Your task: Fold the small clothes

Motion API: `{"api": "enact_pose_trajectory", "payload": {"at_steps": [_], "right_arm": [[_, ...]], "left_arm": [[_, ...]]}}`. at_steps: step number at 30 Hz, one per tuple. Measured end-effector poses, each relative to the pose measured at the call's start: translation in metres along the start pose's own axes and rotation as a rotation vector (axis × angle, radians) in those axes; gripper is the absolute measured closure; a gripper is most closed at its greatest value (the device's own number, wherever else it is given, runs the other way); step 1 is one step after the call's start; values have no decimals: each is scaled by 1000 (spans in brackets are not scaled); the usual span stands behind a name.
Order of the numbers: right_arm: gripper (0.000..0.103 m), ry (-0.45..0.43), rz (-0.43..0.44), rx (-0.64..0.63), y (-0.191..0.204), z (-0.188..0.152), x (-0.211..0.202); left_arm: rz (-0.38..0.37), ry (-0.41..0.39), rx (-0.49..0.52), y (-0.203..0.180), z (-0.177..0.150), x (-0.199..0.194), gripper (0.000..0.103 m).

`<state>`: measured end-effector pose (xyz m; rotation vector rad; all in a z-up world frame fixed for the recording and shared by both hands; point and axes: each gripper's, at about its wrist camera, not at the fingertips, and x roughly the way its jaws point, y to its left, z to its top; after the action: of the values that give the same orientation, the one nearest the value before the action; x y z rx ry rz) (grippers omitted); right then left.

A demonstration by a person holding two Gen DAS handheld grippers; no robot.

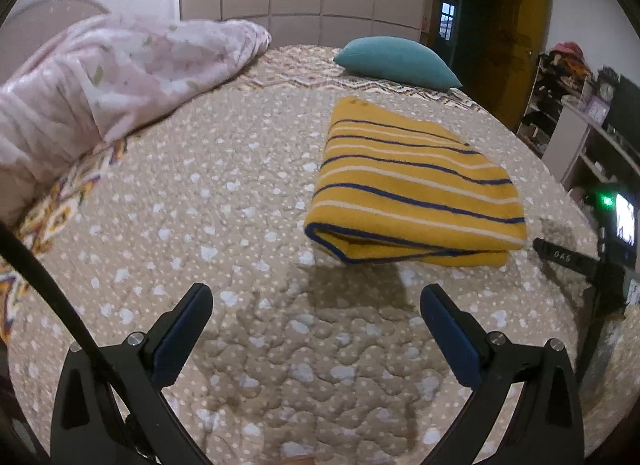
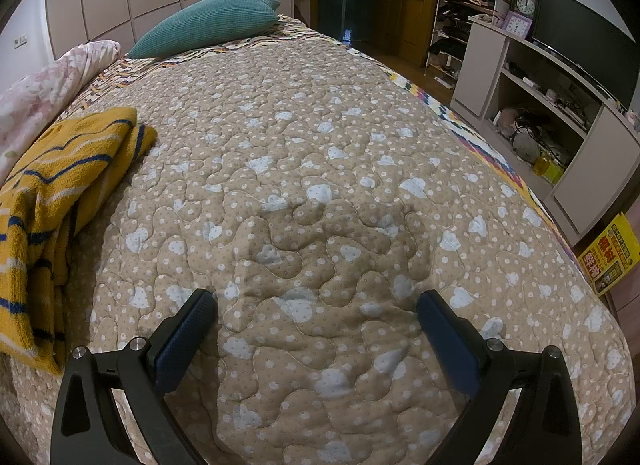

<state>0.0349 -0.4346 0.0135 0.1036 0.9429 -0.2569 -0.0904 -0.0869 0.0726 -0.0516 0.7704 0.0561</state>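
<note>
A yellow garment with blue and white stripes (image 1: 416, 189) lies folded into a flat rectangle on the beige quilted bed (image 1: 224, 201). My left gripper (image 1: 316, 297) is open and empty, hovering over the quilt just in front of the garment's folded edge. My right gripper (image 2: 316, 301) is open and empty over bare quilt (image 2: 328, 169). In the right wrist view the same garment (image 2: 60, 193) lies at the far left, apart from the fingers. The right gripper's body shows at the right edge of the left wrist view (image 1: 608, 249).
A teal pillow (image 1: 394, 61) lies at the far end of the bed. A pink floral duvet (image 1: 104, 77) is bunched along the left side. A shelf unit with a TV and clocks (image 2: 560, 77) stands right of the bed. A yellow box (image 2: 610, 261) sits on the floor.
</note>
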Motion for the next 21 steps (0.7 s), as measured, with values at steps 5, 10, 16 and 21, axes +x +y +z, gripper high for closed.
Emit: {"api": "enact_pose_trajectory", "payload": {"at_steps": [5, 10, 16, 21], "right_arm": [[0, 0, 0, 0, 0, 0, 0], [0, 0, 0, 0, 0, 0, 0], [0, 0, 0, 0, 0, 0, 0], [0, 0, -1, 0, 0, 0, 0]], "left_arm": [[-25, 14, -26, 0, -4, 2, 0], [-7, 6, -32, 5, -4, 3, 0], [-38, 37, -56, 8, -4, 6, 0], [-1, 29, -39, 8, -3, 8, 0]]}}
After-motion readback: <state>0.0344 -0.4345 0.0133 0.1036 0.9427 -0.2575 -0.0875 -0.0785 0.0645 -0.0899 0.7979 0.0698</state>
